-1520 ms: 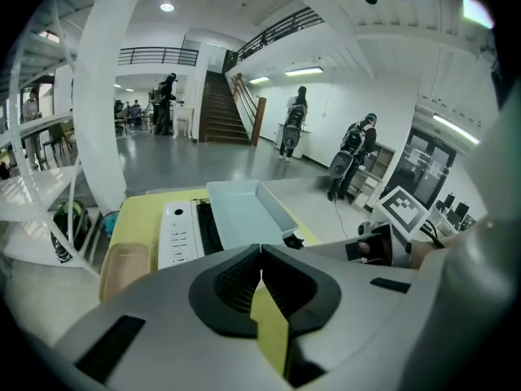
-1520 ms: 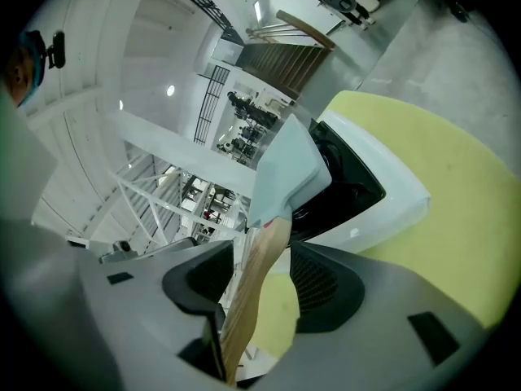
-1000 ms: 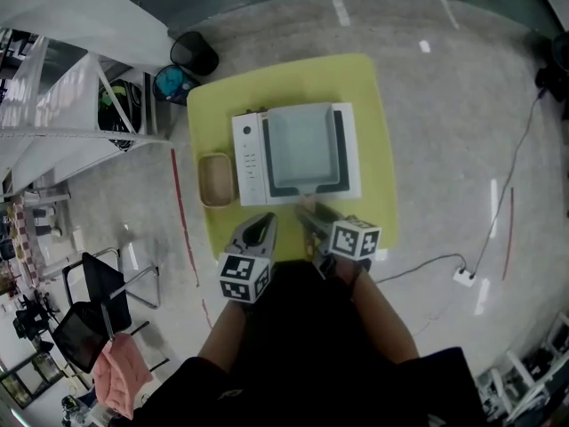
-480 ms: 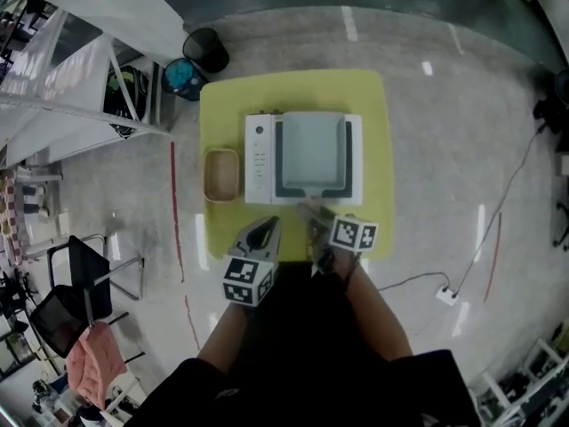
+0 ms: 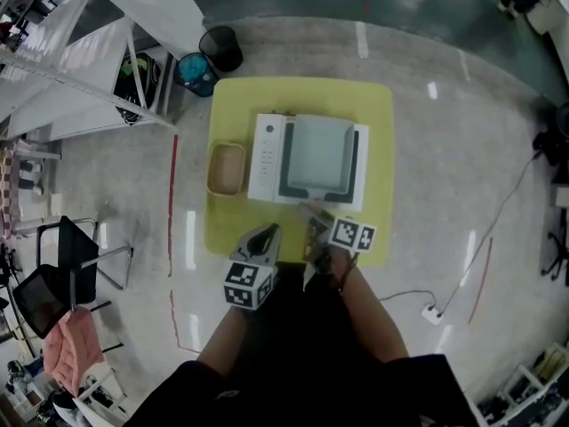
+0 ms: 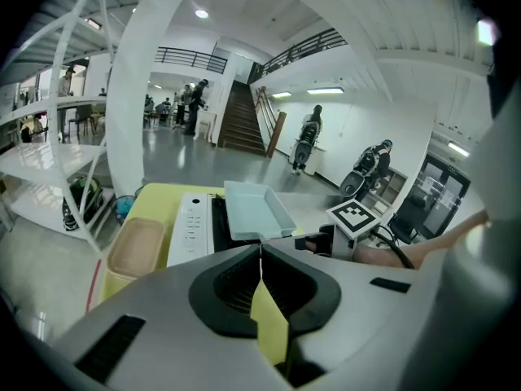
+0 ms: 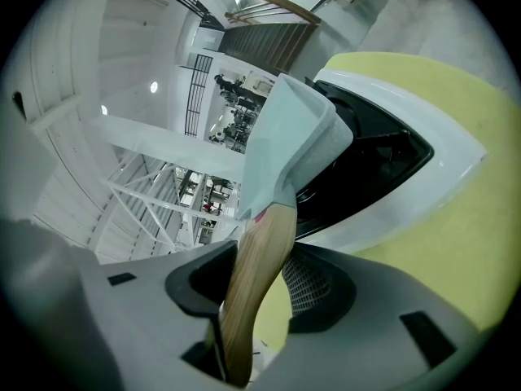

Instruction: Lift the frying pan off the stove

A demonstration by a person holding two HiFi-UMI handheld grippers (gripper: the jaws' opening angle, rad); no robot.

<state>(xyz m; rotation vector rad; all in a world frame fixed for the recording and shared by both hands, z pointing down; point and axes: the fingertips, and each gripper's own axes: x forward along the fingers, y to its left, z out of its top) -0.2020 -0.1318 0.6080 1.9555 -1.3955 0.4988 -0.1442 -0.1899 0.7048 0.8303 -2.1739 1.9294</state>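
Observation:
A square pale-blue frying pan (image 5: 318, 156) rests on the white stove (image 5: 267, 154), on a yellow table (image 5: 373, 105). Its wooden handle (image 5: 308, 210) points toward me. My right gripper (image 5: 313, 229) has just been closing its jaws with that handle (image 7: 256, 275) between them, and both pads now touch it. In the right gripper view the pan (image 7: 289, 137) still lies on the stove (image 7: 423, 149). My left gripper (image 5: 260, 238) hangs just left of the handle, shut and empty. The left gripper view shows its jaws (image 6: 260, 247) closed, with the pan (image 6: 254, 208) ahead.
A beige tray (image 5: 226, 168) lies on the table left of the stove. Beyond the table's far left corner stand a black bin (image 5: 220, 47) and a blue bin (image 5: 196, 71). White shelving (image 5: 80, 78) fills the left. A cable (image 5: 427, 310) runs over the floor at right.
The head view has shifted, so table and stove now appear smaller and further right. My right gripper stays at the handle. My left gripper has edged slightly beside it.

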